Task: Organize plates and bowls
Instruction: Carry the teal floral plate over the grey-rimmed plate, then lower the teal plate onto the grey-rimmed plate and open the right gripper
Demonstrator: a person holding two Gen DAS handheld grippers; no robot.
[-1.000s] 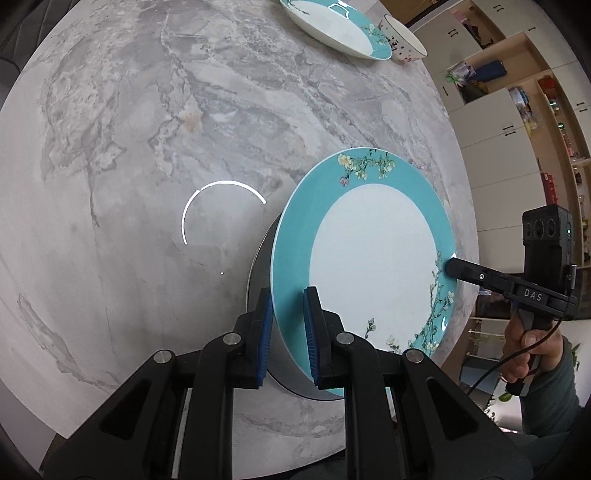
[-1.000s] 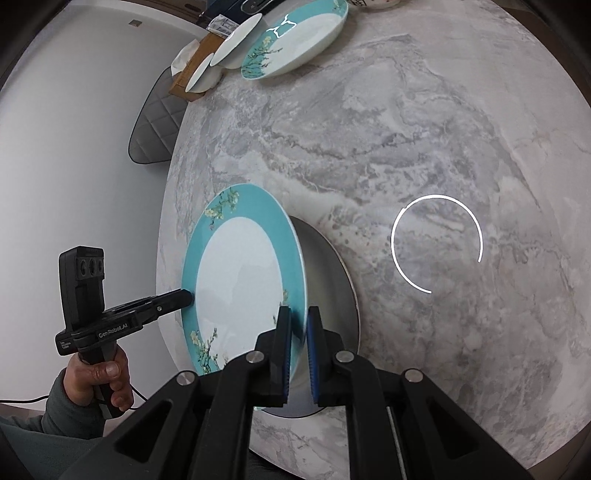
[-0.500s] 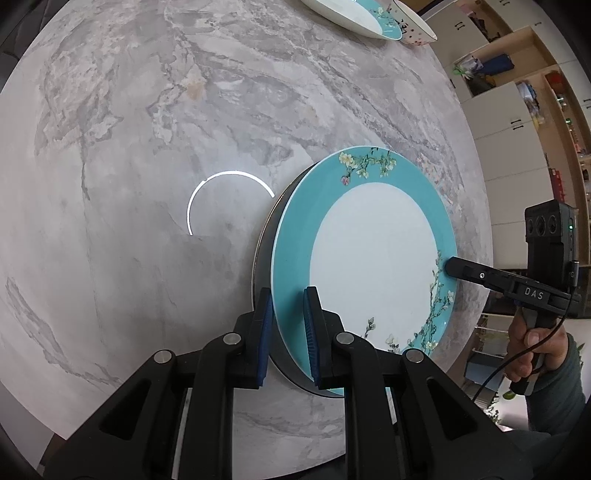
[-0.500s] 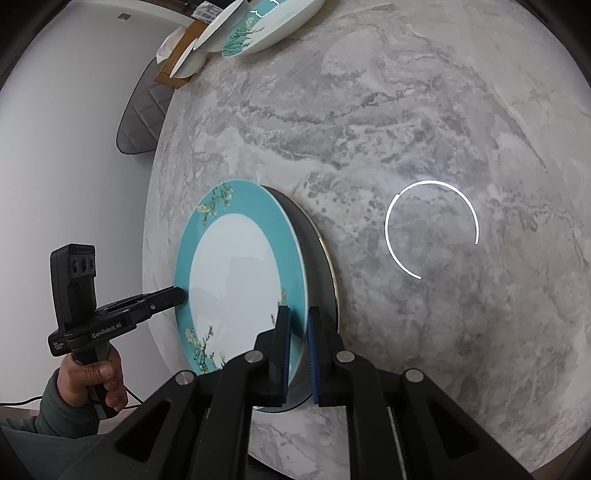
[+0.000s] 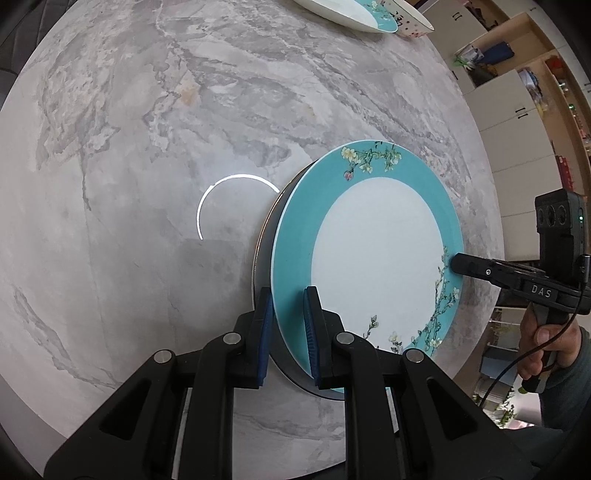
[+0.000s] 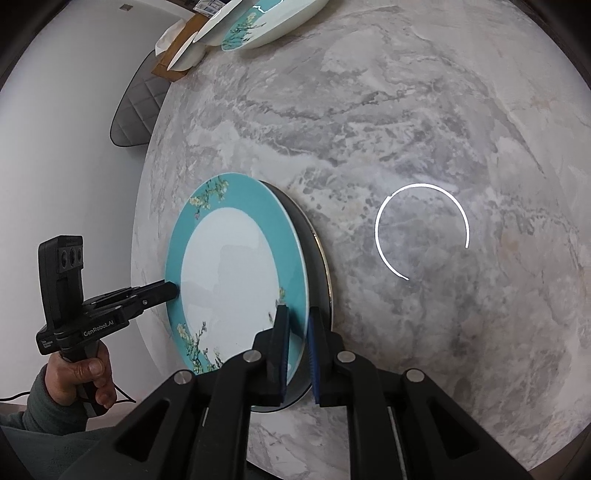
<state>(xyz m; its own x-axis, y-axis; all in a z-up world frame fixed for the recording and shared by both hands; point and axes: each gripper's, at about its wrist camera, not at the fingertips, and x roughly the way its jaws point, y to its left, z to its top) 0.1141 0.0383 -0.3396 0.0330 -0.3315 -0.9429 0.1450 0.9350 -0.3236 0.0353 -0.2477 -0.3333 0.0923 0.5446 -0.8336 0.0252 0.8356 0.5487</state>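
— Why are both tools on the one plate [image 5: 376, 258]?

— My guess is it's wide and slippery, so each side gets a grip. The left tool [image 5: 289, 332] is nearly shut, its blue pads pinching the teal rim on the near edge. The right tool [image 6: 297, 345] is clamped just as tight on the opposite edge of the same plate.

— Is the plate on the worktop [image 5: 147, 147]?

— It looks held just above it, tilted, near the worktop's front edge. A dark plate [image 5: 266, 236] with a thin gold rim sits right behind the teal one. Whether it lies flat or the two touch, I can't tell.

— So where is it going?

— Probably toward the other crockery at the far side from the teal plate; that's only my reading of the task.

— What does each camera add?

— The left one shows a small spotted bowl [image 5: 408, 22] beside a large dish [image 5: 343, 14] far from the plate, plus cupboards [image 5: 517, 96] past the worktop. The right one shows white plates [image 6: 192, 48] on a cardboard box [image 6: 173, 62] and a grey chair [image 6: 136, 103] instead.
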